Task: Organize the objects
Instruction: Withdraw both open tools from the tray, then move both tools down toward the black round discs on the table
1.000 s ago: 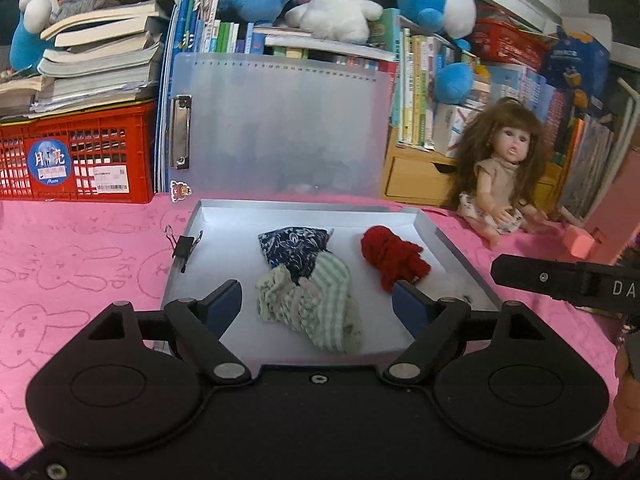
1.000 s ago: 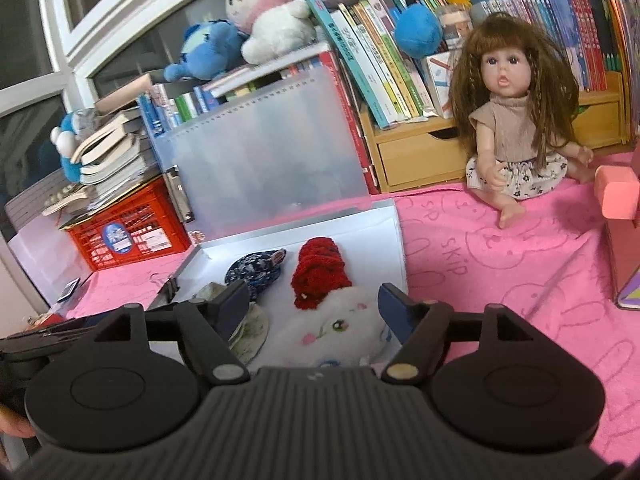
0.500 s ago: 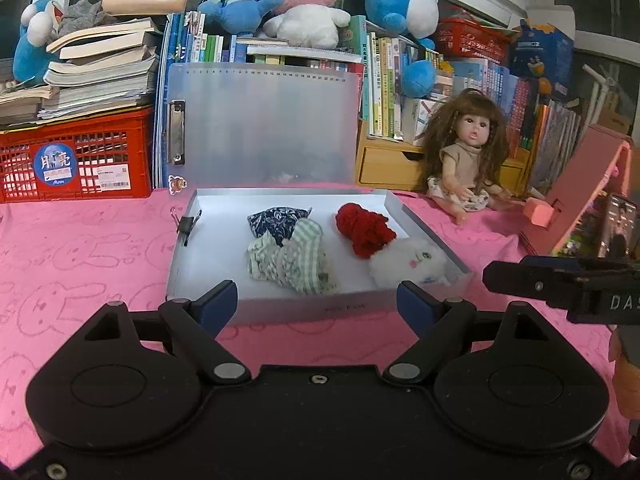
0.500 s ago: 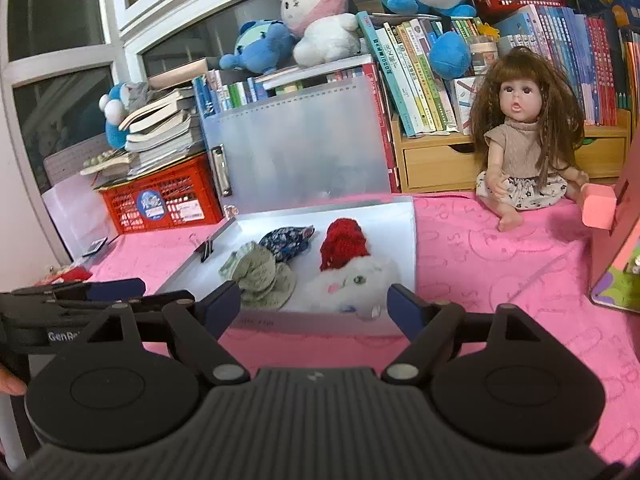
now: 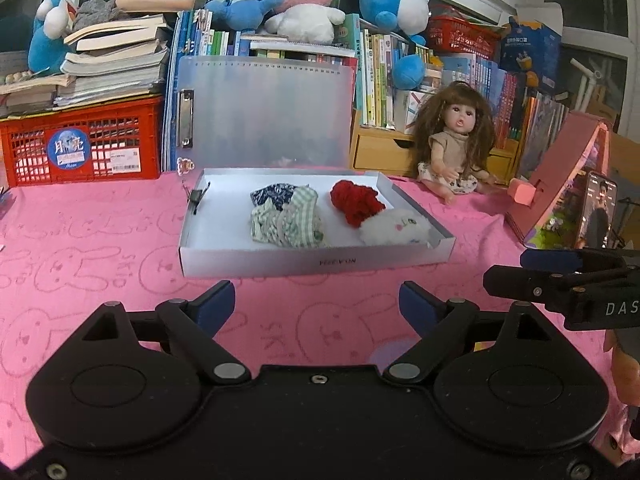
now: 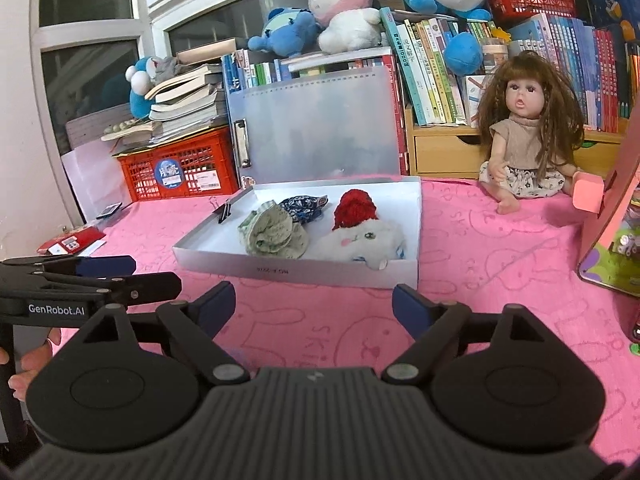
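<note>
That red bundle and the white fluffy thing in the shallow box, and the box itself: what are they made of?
The red bundle looks like knitted yarn: chunky, matte loops. The white fluffy thing seems to be plush fabric, with a soft, fuzzy pile and a stitched or printed face. The shallow box looks like smooth white card, with thin folded walls and a faint sheen, though thin plastic is possible.

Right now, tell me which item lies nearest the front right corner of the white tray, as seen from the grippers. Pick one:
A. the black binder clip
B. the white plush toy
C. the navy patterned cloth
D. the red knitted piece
B: the white plush toy lies against the front right corner of the white tray, with the red knitted piece behind it.
</note>
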`<state>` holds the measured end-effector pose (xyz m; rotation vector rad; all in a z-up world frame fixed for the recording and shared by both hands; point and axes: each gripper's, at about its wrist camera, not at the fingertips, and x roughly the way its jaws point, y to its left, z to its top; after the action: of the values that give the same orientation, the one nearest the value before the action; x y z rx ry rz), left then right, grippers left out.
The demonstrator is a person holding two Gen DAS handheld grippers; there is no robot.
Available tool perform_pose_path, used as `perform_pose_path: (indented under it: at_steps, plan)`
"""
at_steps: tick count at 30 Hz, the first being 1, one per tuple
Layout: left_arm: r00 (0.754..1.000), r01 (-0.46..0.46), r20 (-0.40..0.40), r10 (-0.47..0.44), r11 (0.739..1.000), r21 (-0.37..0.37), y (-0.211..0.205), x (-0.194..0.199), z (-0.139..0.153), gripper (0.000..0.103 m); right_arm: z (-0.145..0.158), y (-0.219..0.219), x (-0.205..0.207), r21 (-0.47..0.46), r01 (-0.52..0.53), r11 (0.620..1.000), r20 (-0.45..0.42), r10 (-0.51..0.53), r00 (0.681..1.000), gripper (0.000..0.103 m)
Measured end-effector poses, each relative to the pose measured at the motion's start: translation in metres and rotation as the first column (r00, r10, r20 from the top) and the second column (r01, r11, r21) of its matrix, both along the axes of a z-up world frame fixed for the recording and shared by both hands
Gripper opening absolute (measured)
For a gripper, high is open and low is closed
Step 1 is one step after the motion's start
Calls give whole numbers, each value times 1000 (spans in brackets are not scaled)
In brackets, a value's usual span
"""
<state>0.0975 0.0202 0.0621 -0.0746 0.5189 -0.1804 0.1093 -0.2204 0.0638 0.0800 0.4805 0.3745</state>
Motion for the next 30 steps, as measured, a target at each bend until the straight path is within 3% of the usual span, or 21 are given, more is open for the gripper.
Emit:
perform_pose_path:
  at_steps: [30]
  plan:
    - [998,-45,-46,46,999,22,16,-74,-35,89,-35,-7,-51,-101,-6,995,-45,2,999,93]
